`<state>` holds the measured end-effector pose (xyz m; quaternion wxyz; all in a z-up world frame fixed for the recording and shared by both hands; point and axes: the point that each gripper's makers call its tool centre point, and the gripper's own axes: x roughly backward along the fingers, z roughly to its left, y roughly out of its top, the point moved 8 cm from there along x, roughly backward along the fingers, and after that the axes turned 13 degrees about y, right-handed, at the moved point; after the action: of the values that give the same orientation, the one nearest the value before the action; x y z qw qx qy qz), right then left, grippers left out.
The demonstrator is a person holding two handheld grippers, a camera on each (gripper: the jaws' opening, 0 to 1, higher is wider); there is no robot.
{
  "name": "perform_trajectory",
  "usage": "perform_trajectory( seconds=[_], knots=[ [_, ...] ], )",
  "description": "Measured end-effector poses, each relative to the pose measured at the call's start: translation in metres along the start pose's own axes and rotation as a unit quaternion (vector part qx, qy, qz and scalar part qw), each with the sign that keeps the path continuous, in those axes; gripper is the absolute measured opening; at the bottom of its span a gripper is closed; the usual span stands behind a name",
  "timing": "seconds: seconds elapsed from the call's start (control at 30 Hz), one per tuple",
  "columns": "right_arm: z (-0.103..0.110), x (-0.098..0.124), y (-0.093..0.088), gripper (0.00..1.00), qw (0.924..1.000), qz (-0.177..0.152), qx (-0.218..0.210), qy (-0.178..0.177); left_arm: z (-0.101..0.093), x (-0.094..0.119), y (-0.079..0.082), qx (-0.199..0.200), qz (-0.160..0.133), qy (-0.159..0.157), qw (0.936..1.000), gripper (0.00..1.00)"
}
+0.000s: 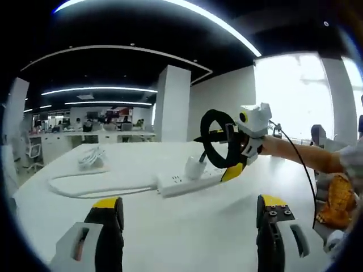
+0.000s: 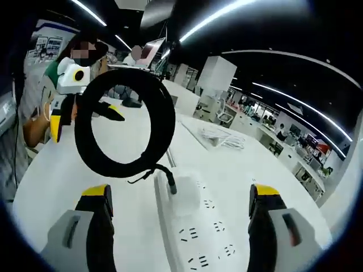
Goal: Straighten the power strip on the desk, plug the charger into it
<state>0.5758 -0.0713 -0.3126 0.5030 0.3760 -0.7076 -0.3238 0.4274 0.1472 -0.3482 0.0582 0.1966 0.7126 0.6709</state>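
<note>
Office desk (image 1: 187,232), white, wide: power strip (image 1: 187,182) lies mid-desk w/ charger (image 1: 196,168) seated in it, its black coiled cable (image 2: 125,122) standing up off the plug, prob. just inserted. Right gripper (image 2: 180,198) jaws apart over the strip; left gripper (image 1: 190,207) jaws apart, nothing held. Loose white cord bundle (image 1: 91,158) near far edge, no obstruction.
</note>
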Motion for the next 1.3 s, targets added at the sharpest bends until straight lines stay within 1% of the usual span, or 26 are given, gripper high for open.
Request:
perform_trajectory(
  seconds=[0.1, 0.2, 0.3, 0.37, 0.43, 0.5, 0.53, 0.6, 0.67, 0.7, 0.73, 0.83, 0.87, 0.93, 0.97, 1.07, 1.1, 1.17, 1.3],
  knots=[
    [-0.004, -0.003, -0.002, 1.00, 1.0000, 0.001, -0.005, 0.000, 0.002, 0.000, 0.001, 0.001, 0.000, 0.002, 1.0000, 0.99],
    [-0.005, -0.005, -0.005, 0.99, 0.9998, -0.002, -0.016, 0.009, 0.003, 0.000, 0.001, -0.006, 0.004, 0.005, 1.0000, 0.99],
    [-0.005, -0.006, -0.005, 0.93, 0.9998, -0.003, -0.015, 0.013, 0.004, 0.000, 0.000, -0.010, 0.009, 0.006, 0.9999, 0.98],
    [-0.007, -0.007, -0.004, 0.90, 0.9997, -0.012, -0.016, 0.015, 0.003, 0.000, 0.000, -0.011, 0.011, 0.004, 0.9999, 0.98],
    [-0.008, -0.009, -0.003, 0.85, 0.9993, -0.016, -0.025, 0.023, 0.001, 0.001, 0.000, -0.007, 0.007, 0.004, 0.9999, 0.98],
    [-0.008, -0.012, -0.001, 0.81, 0.9992, -0.010, -0.027, 0.028, -0.001, 0.001, 0.001, -0.002, 0.003, -0.001, 1.0000, 0.98],
    [-0.008, -0.012, -0.001, 0.80, 0.9995, 0.002, -0.022, 0.024, -0.001, 0.001, 0.001, -0.002, 0.001, -0.003, 1.0000, 0.98],
    [-0.009, -0.013, 0.001, 0.78, 0.9997, 0.008, -0.018, 0.018, 0.000, -0.001, 0.003, 0.001, -0.002, -0.005, 1.0000, 0.98],
    [-0.009, -0.014, 0.002, 0.72, 0.9997, 0.004, -0.017, 0.015, 0.000, -0.004, 0.004, 0.004, -0.003, -0.001, 1.0000, 0.97],
    [-0.009, -0.014, 0.001, 0.67, 0.9997, 0.002, -0.019, 0.014, 0.000, -0.004, 0.005, 0.004, -0.003, -0.001, 1.0000, 0.97],
    [-0.009, -0.016, 0.000, 0.65, 0.9996, 0.003, -0.026, 0.011, 0.000, -0.004, 0.005, 0.004, -0.004, -0.001, 1.0000, 0.97],
    [-0.008, -0.020, -0.004, 0.61, 0.9995, 0.001, -0.030, 0.008, 0.001, -0.005, 0.005, 0.005, -0.005, -0.004, 1.0000, 0.97],
    [-0.009, -0.021, -0.003, 0.60, 0.9994, -0.009, -0.032, 0.007, 0.002, -0.006, 0.004, 0.005, -0.001, -0.002, 1.0000, 0.97],
    [-0.010, -0.024, -0.003, 0.56, 0.9993, -0.011, -0.034, 0.008, 0.004, -0.006, 0.003, 0.004, 0.001, 0.004, 1.0000, 0.97],
    [-0.010, -0.025, -0.003, 0.53, 0.9994, -0.007, -0.032, 0.006, 0.005, -0.007, 0.002, 0.004, 0.004, 0.006, 1.0000, 0.96],
    [-0.009, -0.026, -0.002, 0.39, 0.9996, -0.003, -0.024, 0.011, 0.004, -0.007, 0.003, 0.002, 0.007, 0.005, 1.0000, 0.96],
    [-0.009, -0.027, -0.002, 0.38, 0.9997, -0.004, -0.021, 0.009, 0.004, -0.007, 0.004, 0.002, 0.004, 0.004, 1.0000, 0.96],
    [-0.011, -0.027, 0.000, 0.39, 0.9999, 0.001, -0.009, -0.007, 0.004, -0.007, 0.005, 0.007, 0.000, 0.003, 1.0000, 0.96],
    [-0.011, -0.027, 0.002, 0.35, 1.0000, 0.009, -0.003, 0.001, 0.005, -0.007, 0.005, 0.003, -0.001, 0.004, 1.0000, 0.96]
  ],
)
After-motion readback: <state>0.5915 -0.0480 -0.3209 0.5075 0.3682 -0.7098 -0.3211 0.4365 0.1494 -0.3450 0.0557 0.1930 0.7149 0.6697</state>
